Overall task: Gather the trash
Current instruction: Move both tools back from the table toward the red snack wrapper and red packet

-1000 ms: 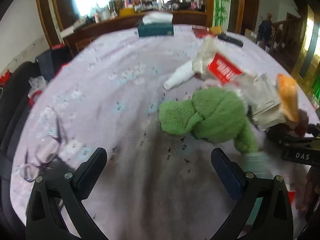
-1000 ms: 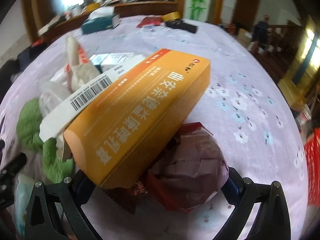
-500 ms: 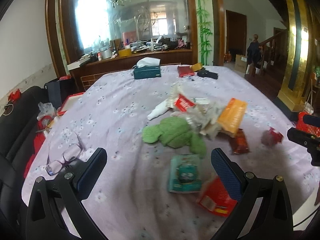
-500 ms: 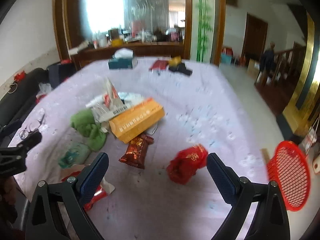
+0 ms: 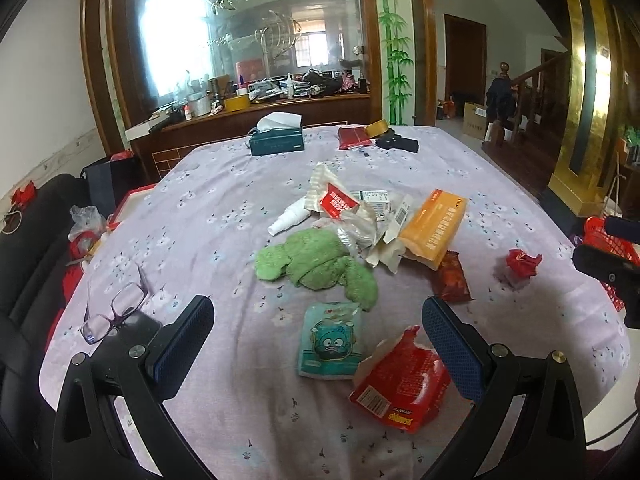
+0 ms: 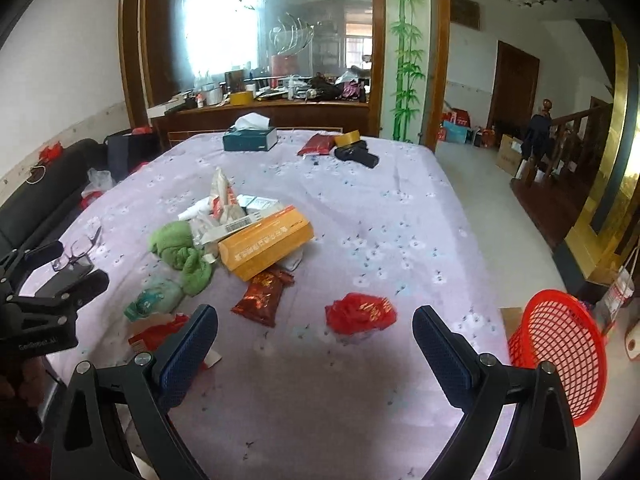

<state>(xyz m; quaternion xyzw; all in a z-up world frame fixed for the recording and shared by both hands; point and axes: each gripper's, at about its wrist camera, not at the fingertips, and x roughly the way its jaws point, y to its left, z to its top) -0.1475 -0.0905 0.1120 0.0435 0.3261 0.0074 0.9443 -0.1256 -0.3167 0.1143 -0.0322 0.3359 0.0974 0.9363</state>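
Lilac floral tablecloth [image 6: 400,216] now in wide view: both grippers pulled back from the litter, nothing collected.
Red mesh basket [image 6: 560,352] waits off the table's right edge; orange carton [image 6: 264,242], crumpled red wrapper [image 6: 360,312] lie loose. Left gripper [image 5: 318,344], right gripper [image 6: 314,350]: jaws apart, empty.

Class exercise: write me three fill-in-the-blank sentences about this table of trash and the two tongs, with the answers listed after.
1. Both the left tongs and the right tongs are ____ and hold nothing.
2. The basket beside the table is ____ in colour.
3. The orange box lies next to a ____ cloth.

Answers: open; red; green
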